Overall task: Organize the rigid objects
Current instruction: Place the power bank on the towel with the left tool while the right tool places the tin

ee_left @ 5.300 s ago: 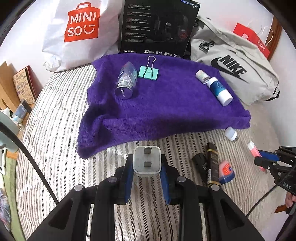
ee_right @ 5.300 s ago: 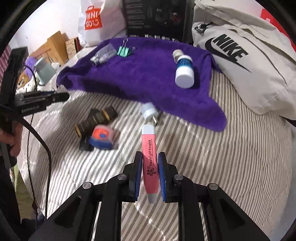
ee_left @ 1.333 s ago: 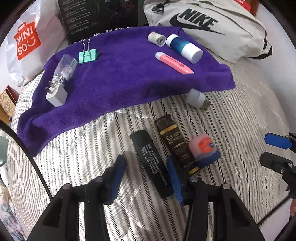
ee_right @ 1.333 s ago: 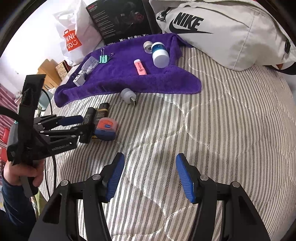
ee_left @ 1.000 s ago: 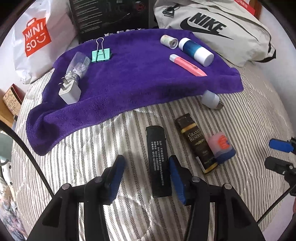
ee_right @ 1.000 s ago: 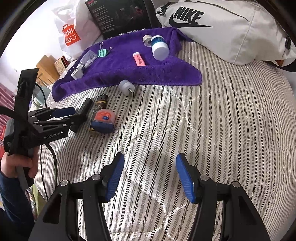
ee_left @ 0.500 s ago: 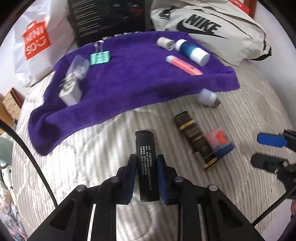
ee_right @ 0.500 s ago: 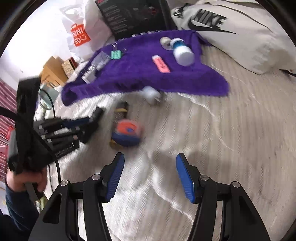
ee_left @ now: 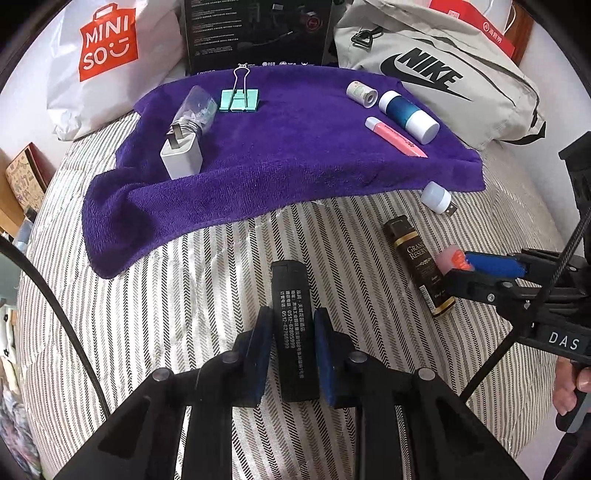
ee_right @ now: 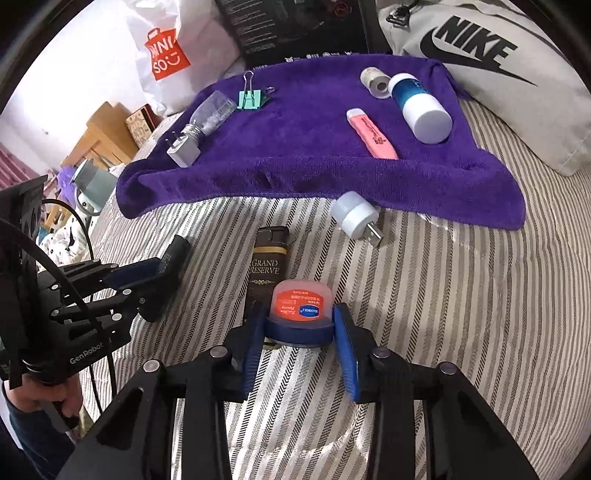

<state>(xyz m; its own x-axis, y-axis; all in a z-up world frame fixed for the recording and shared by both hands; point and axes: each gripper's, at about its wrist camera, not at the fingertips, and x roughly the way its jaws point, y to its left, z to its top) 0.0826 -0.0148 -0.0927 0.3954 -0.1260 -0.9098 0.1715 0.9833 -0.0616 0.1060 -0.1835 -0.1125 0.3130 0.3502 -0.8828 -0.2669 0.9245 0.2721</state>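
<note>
On the striped bed, my left gripper (ee_left: pixel 292 325) is shut on a black rectangular lighter-like bar (ee_left: pixel 290 295) that points toward the purple towel (ee_left: pixel 295 166). My right gripper (ee_right: pixel 300 328) has its blue pads pressed against both sides of a small jar (ee_right: pixel 300 308) with a red-orange lid and blue base. The jar leans on a dark "Grand Reserve" box (ee_right: pixel 267 266). A white plug light (ee_right: pixel 354 216) lies at the towel's edge. The towel holds a white charger (ee_left: pixel 181 157), clear bottle (ee_left: pixel 195 110), teal binder clip (ee_left: pixel 239 99), pink highlighter (ee_left: pixel 395 136), blue-white bottle (ee_left: pixel 408 116) and small roll (ee_left: pixel 362 92).
Behind the towel stand a white Miniso bag (ee_left: pixel 107 55), a black carton (ee_left: pixel 255 33) and a grey Nike bag (ee_left: pixel 443 74). The bed drops off at the left toward wooden furniture (ee_right: pixel 99 136). A hand (ee_left: pixel 570 387) holds the right gripper's handle.
My left gripper closed on the black bar. My right gripper moved forward to the jar and narrowed its wide-open fingers onto it.
</note>
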